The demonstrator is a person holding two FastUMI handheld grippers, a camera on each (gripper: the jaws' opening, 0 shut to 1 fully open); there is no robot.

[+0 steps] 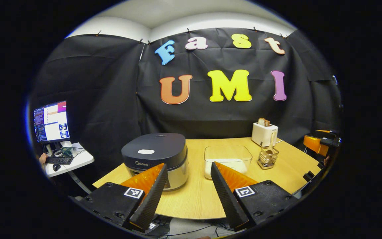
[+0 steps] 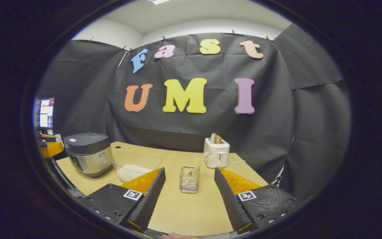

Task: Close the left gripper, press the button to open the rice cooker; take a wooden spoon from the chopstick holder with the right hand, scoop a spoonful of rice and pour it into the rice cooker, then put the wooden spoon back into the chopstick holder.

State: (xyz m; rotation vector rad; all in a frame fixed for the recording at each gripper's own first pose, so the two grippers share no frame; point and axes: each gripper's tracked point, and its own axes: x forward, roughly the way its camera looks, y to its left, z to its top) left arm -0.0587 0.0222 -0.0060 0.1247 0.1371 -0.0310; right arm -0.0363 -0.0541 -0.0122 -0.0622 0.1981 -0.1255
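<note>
Right gripper view – wooden spoon (image 2: 199, 164) in chopstick holder (image 2: 189, 181), rice in clear tub (image 2: 134, 167) – both grippers' fingers apart.

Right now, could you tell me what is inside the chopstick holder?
A wooden spoon stands in the chopstick holder, its handle leaning out toward the toaster. The spoon's bowl is hard to make out through the holder's wall.

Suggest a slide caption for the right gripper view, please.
Open right gripper faces the chopstick holder with the wooden spoon; rice cooker closed.

right gripper (image 2: 190, 186) fingers apart | wooden spoon (image 2: 198, 165) in chopstick holder (image 2: 189, 180) (tilted)
</note>
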